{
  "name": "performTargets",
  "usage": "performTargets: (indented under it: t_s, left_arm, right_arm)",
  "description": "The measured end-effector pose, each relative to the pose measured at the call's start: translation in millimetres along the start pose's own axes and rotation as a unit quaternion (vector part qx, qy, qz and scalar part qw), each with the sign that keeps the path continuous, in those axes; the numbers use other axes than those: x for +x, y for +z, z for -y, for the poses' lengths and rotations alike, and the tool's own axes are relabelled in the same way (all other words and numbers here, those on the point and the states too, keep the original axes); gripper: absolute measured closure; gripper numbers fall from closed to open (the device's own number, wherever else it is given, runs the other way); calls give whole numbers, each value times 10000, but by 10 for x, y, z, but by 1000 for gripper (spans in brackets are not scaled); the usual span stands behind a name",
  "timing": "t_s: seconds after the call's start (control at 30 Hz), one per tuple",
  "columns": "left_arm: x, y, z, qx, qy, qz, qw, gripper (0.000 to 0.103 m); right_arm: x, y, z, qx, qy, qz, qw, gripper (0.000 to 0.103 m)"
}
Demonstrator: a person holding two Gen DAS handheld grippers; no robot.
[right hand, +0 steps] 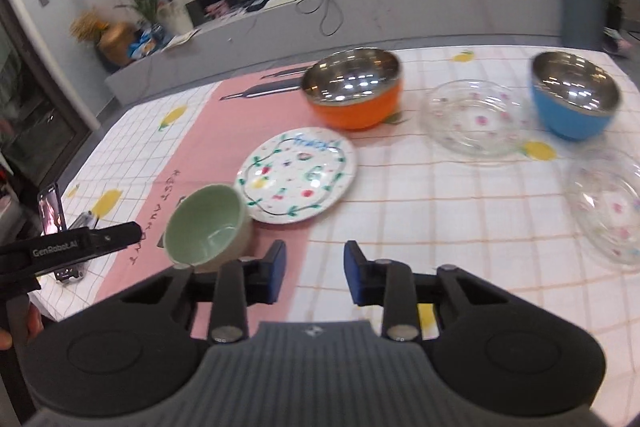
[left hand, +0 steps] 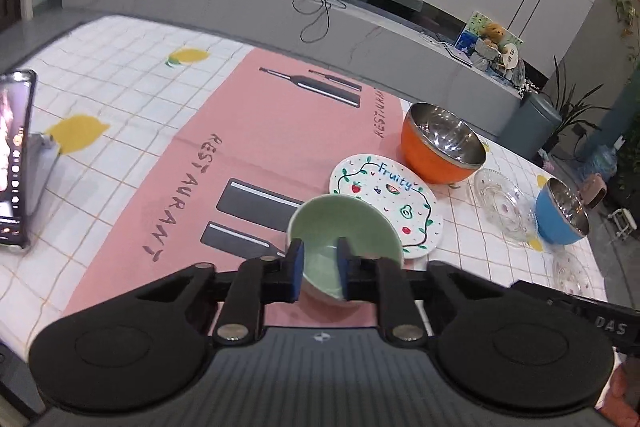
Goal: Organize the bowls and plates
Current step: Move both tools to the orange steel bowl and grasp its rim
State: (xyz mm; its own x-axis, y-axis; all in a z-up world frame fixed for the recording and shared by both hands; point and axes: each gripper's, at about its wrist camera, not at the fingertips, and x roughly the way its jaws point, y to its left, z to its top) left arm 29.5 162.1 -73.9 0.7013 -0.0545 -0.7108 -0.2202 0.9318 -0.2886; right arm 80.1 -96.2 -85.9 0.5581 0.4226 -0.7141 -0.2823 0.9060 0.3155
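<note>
Left gripper (left hand: pixel 319 269) pinches the green bowl's (left hand: pixel 352 227) rim — seemingly tilted.

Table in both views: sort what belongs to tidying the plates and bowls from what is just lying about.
Belongs to the job:
green bowl, its rim pinched by the left gripper
orange bowl
blue bowl
Fruity plate
glass dish
second glass dish

Just lying about:
phone on its stand
pink placemat
</note>
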Motion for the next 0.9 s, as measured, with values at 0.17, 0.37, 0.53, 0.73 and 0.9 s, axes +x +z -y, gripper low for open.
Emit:
performTargets:
  t_s: [0.17,0.37,0.53,0.73,0.9]
  left_arm:
    - [178,199,-19,39,-288,-103,9995,103]
    - [395,587,273,358,-685,-48,9970,78]
    - [697,903,569,274,-1046,-92,9941,47]
    - [1322,1201,813,10,-1126,-606,9918,44]
    - [1806,1275,802,-372,-789,-909,9920,45]
  right_arm:
    - [267,160,-83,-39,-5,-2,10000,92]
    - [532,459,6,2,-279,236,9993,90]
    - [692,802,240,192,-646,397,9969,65]
    - [985,1297,546,530,-855,303,9945,57]
    - [1347,1575,683,764,-1027,-100,9917,60]
